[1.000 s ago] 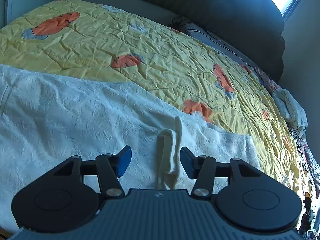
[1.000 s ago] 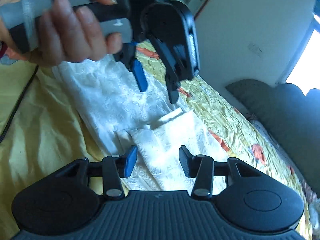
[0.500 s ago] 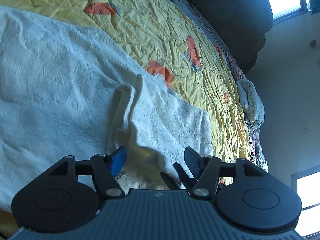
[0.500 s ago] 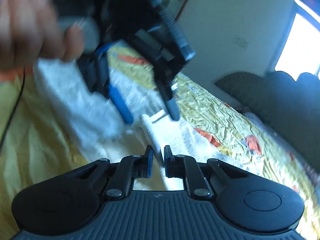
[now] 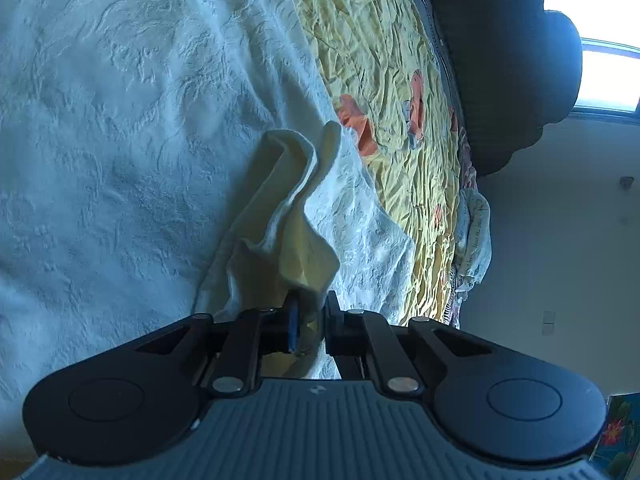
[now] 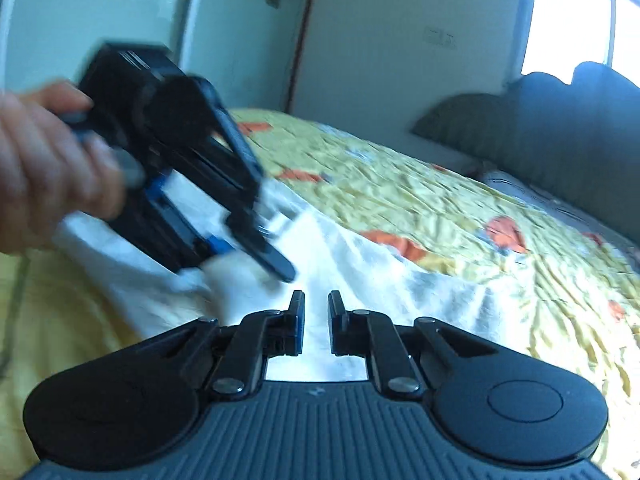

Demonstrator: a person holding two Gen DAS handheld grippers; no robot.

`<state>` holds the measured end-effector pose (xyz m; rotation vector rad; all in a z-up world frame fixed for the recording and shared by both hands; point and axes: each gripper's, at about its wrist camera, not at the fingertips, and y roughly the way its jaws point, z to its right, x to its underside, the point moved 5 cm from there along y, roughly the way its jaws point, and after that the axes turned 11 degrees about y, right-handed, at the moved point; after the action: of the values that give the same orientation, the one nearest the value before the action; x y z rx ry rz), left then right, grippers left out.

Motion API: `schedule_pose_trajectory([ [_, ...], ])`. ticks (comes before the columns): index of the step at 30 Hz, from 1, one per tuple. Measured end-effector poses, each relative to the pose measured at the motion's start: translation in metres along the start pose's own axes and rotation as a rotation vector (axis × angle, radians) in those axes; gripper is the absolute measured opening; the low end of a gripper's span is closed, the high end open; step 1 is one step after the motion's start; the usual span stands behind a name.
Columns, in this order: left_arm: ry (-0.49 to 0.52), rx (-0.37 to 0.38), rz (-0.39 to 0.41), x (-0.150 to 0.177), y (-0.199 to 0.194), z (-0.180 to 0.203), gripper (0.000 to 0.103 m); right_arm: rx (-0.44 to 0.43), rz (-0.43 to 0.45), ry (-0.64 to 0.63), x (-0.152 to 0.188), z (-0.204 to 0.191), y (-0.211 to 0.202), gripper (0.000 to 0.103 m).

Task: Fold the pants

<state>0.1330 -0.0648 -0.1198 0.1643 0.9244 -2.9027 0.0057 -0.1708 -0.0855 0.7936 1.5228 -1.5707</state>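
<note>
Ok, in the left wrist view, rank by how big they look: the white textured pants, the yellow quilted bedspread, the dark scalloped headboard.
1. White textured pants, filling most of the frame, though nearest the camera.
2. Yellow quilted bedspread and dark scalloped headboard: too alike to rank.

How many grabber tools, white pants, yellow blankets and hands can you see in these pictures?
Grabber tools: 2, the left gripper and the right gripper
White pants: 1
Yellow blanket: 1
Hand: 1
Total: 5
</note>
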Motion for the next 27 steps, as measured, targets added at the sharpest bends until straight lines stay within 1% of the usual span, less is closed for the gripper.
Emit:
schedule_pose_trajectory([
  [1, 0.001, -0.006, 0.009, 0.002, -0.004, -0.003, 0.005, 0.005, -0.024, 0.003, 0.003, 0.000, 0.009, 0.011],
  [3, 0.007, -0.025, 0.029, 0.004, -0.010, -0.005, 0.004, -0.025, -0.042, 0.020, 0.005, -0.006, 0.015, 0.011],
  [6, 0.005, -0.050, 0.059, 0.008, -0.026, -0.013, 0.002, -0.064, -0.028, -0.010, 0.005, -0.025, 0.013, 0.011],
  [8, -0.016, -0.042, 0.075, 0.008, -0.037, -0.018, 0.002, -0.080, -0.022, -0.046, 0.006, -0.038, 0.012, 0.011],
  [10, 0.009, -0.035, 0.098, 0.007, -0.048, -0.017, 0.002, -0.080, -0.016, -0.082, 0.008, -0.047, 0.012, 0.011],
  [12, 0.043, -0.065, 0.102, 0.006, -0.054, -0.014, 0.002, -0.076, -0.014, -0.092, 0.010, -0.047, 0.013, 0.011],
  [15, 0.088, -0.046, 0.083, 0.008, -0.050, -0.002, 0.003, -0.065, -0.008, -0.026, 0.005, -0.033, 0.004, 0.011],
  [16, 0.090, -0.044, 0.079, 0.009, -0.048, -0.001, 0.019, -0.058, -0.005, -0.014, 0.004, -0.029, -0.001, 0.012],
  [18, 0.098, -0.049, 0.089, 0.009, -0.046, 0.003, 0.024, -0.060, -0.001, -0.014, 0.002, -0.024, -0.014, 0.013],
  [20, 0.104, -0.062, 0.099, 0.008, -0.046, 0.004, 0.031, -0.067, 0.013, -0.060, 0.003, -0.028, -0.025, 0.017],
  [22, 0.116, -0.082, 0.113, 0.009, -0.046, 0.004, 0.050, -0.059, 0.018, -0.145, 0.009, -0.042, -0.033, 0.019],
  [24, 0.145, -0.125, 0.131, 0.010, -0.047, 0.007, 0.059, -0.036, 0.015, -0.215, 0.015, -0.052, -0.033, 0.019],
  [27, 0.233, -0.192, 0.150, 0.012, -0.050, 0.019, 0.060, -0.010, -0.004, -0.302, 0.025, -0.063, -0.029, 0.019],
])
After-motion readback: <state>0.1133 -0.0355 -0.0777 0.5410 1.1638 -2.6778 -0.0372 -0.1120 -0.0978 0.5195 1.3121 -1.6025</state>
